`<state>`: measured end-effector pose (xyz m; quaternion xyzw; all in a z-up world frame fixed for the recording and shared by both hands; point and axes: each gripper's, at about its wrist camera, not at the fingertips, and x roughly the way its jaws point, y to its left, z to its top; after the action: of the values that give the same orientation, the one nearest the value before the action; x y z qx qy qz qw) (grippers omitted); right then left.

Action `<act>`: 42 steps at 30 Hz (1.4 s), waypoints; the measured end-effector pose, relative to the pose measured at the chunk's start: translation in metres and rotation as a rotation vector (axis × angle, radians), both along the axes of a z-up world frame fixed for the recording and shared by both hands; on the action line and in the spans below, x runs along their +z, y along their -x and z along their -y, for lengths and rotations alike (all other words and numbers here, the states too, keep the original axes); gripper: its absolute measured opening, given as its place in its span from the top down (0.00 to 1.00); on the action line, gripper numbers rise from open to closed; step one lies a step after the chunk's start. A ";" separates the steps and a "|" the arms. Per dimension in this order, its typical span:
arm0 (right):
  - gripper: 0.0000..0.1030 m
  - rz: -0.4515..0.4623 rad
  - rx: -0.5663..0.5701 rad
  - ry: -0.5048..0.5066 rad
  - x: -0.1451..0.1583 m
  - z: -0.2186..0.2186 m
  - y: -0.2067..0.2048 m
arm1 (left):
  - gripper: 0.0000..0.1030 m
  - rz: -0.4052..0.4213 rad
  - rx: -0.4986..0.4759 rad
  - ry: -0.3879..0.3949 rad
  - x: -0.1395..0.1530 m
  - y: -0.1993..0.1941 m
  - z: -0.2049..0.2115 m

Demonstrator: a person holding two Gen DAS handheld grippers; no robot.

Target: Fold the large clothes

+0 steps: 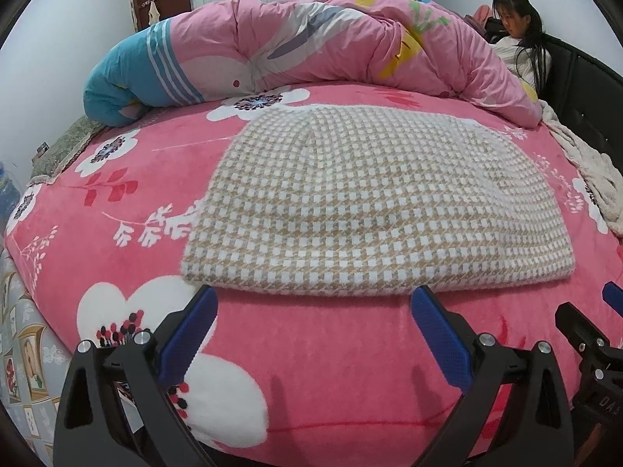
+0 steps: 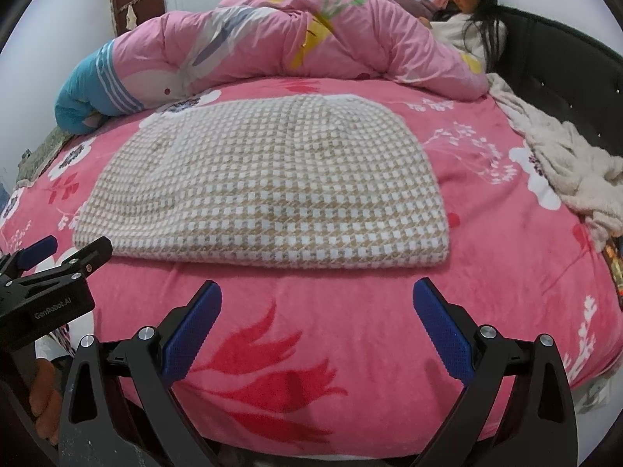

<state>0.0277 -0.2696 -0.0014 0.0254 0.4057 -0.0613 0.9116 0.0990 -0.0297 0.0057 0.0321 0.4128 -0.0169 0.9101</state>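
houndstooth garment (image 1: 373,202) lies in the left wrist view folded into a flat bundle on the pink floral blanket (image 1: 117,233), so the folding looks nearly done; the left gripper (image 1: 313,313) is spread and empty just short of its near edge

right wrist view: right gripper (image 2: 317,307) spread too, apart from the near edge, bare blanket around; the rumpled duvet (image 2: 272,39) bounds the far side

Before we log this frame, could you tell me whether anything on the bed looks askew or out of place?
Nothing stands out. The checked garment lies flat and folded on the pink bedspread, edges fairly even. Both the left gripper and the right gripper are open and empty, short of its near edge.
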 end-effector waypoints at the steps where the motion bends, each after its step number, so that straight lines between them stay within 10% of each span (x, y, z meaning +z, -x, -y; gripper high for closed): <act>1: 0.08 -0.001 0.001 0.001 0.000 -0.001 0.000 | 0.05 0.001 0.000 0.001 0.000 0.000 0.000; 42: 0.08 -0.011 0.043 0.015 0.001 0.000 -0.004 | 0.05 -0.025 0.015 0.006 -0.002 0.001 -0.007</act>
<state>0.0321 -0.2693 -0.0002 0.0094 0.4109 -0.0448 0.9105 0.0981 -0.0230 0.0041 0.0259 0.4243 -0.0119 0.9051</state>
